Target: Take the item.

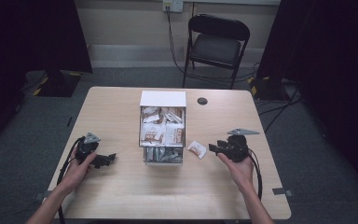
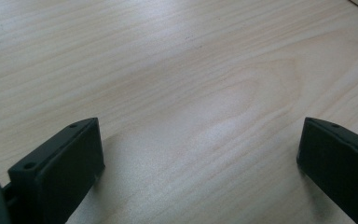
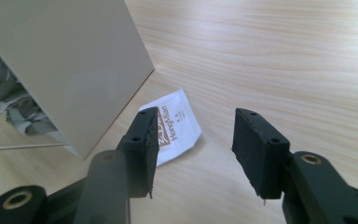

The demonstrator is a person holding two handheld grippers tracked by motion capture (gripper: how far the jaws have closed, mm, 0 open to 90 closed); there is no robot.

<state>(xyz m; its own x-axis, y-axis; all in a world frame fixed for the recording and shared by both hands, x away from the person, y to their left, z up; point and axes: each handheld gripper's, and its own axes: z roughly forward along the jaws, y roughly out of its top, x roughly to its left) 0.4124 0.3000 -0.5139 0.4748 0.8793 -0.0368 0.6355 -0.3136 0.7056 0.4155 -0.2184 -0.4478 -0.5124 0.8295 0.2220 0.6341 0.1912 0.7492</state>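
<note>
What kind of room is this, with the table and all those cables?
Probably a lab or studio set up for recording. A plain wooden table stands on grey carpet between dark curtains; a folding chair sits by a wall socket, and cables trail across the floor.

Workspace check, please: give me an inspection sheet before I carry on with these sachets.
Surface: light wood table, bare around the grippers.
Job's things: one white-and-brown sachet lies flat on the table right of the white drawer box, whose open drawers hold more sachets.
Clutter: small dark round disc near the far edge.
Grippers: left gripper open, nothing between its jaws; right gripper open just short of the sachet, not touching it.
Cables: one trails from each gripper; others on the floor.
Surroundings: black folding chair, dark curtains, grey carpet.
</note>
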